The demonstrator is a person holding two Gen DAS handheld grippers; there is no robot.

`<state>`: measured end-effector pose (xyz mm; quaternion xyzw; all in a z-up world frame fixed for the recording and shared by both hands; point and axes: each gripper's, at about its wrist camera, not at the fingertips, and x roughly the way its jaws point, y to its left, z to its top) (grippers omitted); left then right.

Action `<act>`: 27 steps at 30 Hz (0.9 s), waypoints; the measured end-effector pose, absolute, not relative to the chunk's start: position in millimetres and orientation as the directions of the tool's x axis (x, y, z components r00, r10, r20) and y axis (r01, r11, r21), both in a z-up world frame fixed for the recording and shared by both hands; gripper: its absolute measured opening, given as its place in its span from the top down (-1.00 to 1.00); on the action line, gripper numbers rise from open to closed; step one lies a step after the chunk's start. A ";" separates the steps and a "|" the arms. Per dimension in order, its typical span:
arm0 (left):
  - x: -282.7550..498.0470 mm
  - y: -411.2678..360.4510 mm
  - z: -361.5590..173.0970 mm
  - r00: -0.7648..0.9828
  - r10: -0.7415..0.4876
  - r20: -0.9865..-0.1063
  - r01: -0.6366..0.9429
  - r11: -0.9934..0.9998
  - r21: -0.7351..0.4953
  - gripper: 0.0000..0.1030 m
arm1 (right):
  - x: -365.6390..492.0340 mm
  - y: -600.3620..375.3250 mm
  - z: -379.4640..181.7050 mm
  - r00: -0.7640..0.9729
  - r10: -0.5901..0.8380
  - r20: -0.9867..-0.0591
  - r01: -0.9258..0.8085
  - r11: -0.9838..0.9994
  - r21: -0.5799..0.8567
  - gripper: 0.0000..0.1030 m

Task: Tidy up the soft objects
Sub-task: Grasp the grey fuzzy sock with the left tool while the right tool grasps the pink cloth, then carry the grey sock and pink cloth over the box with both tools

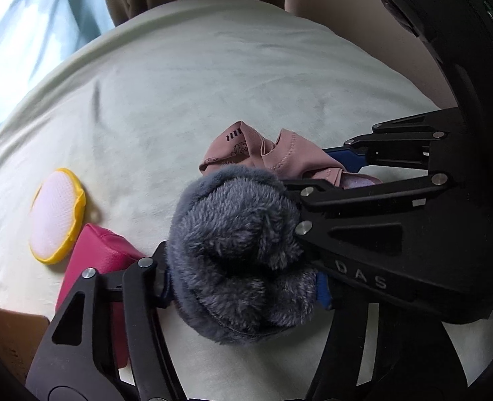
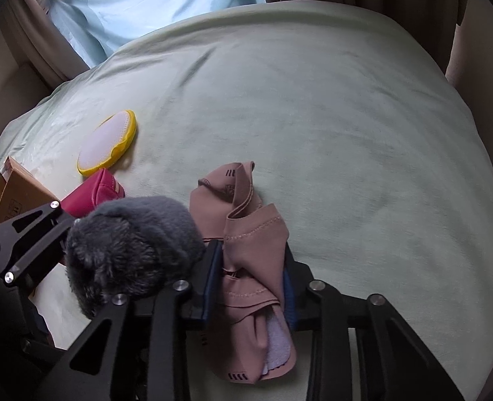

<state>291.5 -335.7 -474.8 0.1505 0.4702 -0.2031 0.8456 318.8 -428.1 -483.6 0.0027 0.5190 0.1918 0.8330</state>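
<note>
My left gripper (image 1: 243, 274) is shut on a fluffy grey plush piece (image 1: 239, 250) and holds it just above the pale green bed (image 1: 179, 83). My right gripper (image 2: 251, 284) is shut on a dusty-pink fabric item (image 2: 253, 254) with dark print and a white lining. The two grippers are side by side, the grey plush (image 2: 129, 237) left of the pink fabric, which also shows in the left wrist view (image 1: 279, 157). The right gripper (image 1: 363, 167) shows there too.
A round yellow-rimmed white pad (image 1: 57, 215) and a magenta pouch (image 1: 96, 257) lie on the bed to the left. A brown cardboard box (image 2: 15, 193) sits at the left edge. Curtains (image 2: 146, 3) hang behind the bed.
</note>
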 end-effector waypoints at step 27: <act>274.5 -303.6 -381.8 0.518 -0.226 -0.825 0.444 0.896 0.034 0.15 | 294.1 -440.6 -398.8 0.490 0.290 -0.822 -0.245 0.951 0.189 0.67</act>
